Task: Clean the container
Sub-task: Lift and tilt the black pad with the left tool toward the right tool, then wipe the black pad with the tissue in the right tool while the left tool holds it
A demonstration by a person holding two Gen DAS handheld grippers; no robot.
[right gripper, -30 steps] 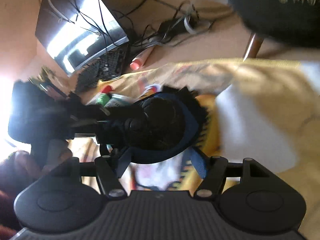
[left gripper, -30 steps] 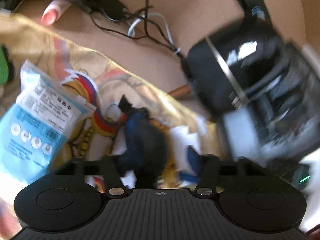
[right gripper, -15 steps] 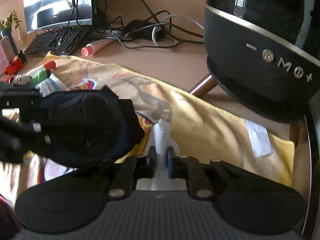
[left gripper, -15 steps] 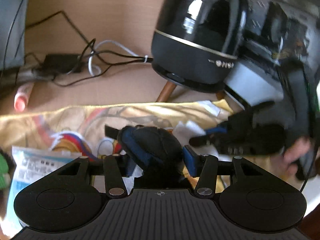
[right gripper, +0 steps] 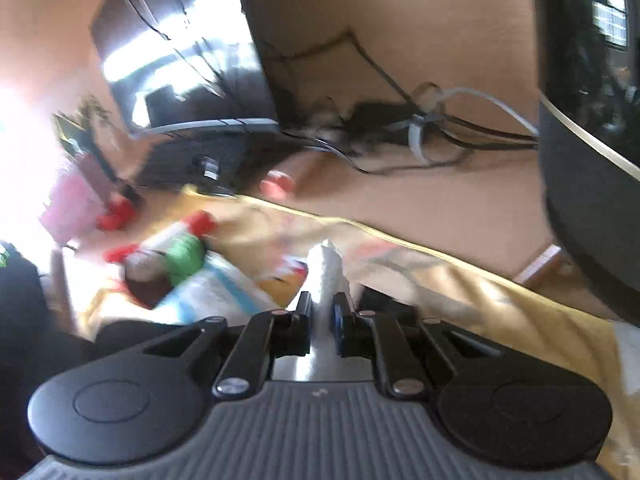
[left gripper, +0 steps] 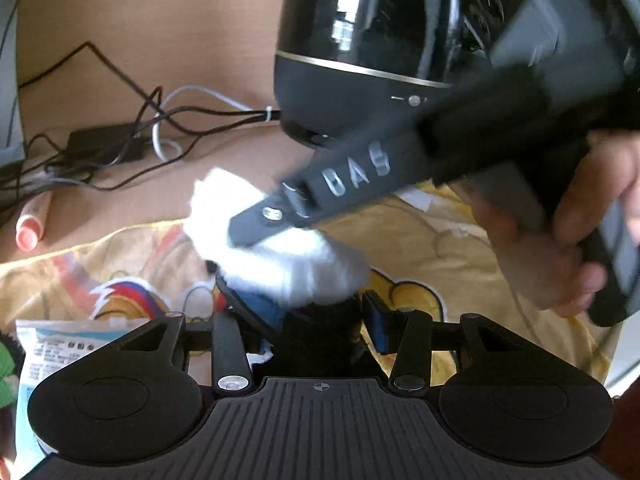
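White tissue (right gripper: 326, 276) pinched in right tool (right gripper: 322, 320); left tool (left gripper: 304, 320) clamps dark container (left gripper: 320, 336). Risk: thin tissue tearing, container twisting loose under wiping pressure.

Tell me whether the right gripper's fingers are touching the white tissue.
Touching. The right wrist view shows the right gripper nearly shut, its fingers pinching the white tissue, which stands up between them with no gap.

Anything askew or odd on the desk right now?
Nothing spilled or damaged. The yellow cloth lies rumpled, a marker lies loose beside tangled cables, and both views are motion-blurred, so small details can't be told.
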